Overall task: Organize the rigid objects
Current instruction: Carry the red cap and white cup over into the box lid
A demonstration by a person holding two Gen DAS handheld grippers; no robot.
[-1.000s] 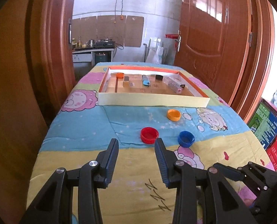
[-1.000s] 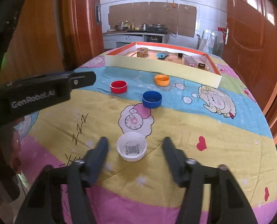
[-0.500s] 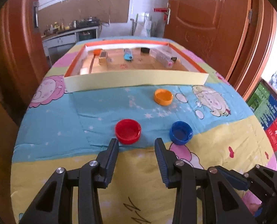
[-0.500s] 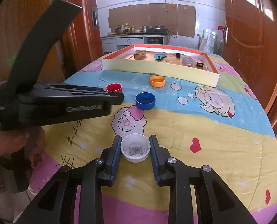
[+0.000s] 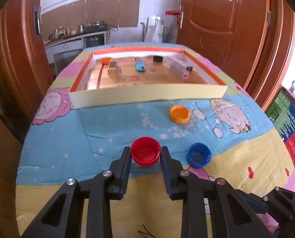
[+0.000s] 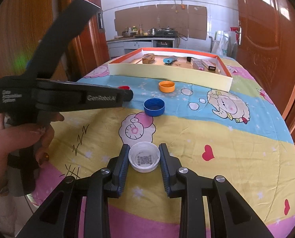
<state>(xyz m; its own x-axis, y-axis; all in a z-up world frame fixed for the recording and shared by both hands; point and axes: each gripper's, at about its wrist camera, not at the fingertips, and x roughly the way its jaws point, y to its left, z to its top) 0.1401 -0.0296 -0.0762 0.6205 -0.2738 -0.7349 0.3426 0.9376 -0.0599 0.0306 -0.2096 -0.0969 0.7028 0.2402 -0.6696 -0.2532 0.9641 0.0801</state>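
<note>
In the left wrist view a red bottle cap (image 5: 145,155) lies open side up on the cartoon-print cloth, between the fingertips of my left gripper (image 5: 145,148). Its jaws are closing and the pads touch the cap's sides. A blue cap (image 5: 199,154) sits just to its right and an orange cap (image 5: 179,114) farther back. In the right wrist view my right gripper (image 6: 144,145) is shut on a white cap (image 6: 144,157) with a printed code inside. It rests on the cloth near the front edge.
A shallow cardboard box (image 5: 147,96) with an orange rim stands at the far end. It holds an orange cap (image 5: 105,60), a wooden block (image 5: 112,69), a blue lighter (image 5: 140,65) and a clear case (image 5: 179,69). A hand (image 6: 18,136) holds the left gripper's body (image 6: 68,97). Wooden doors flank the table.
The left gripper moved forward to the red cap and its fingers came together around it. The right gripper's fingers came in onto the white cap and have stayed there.
</note>
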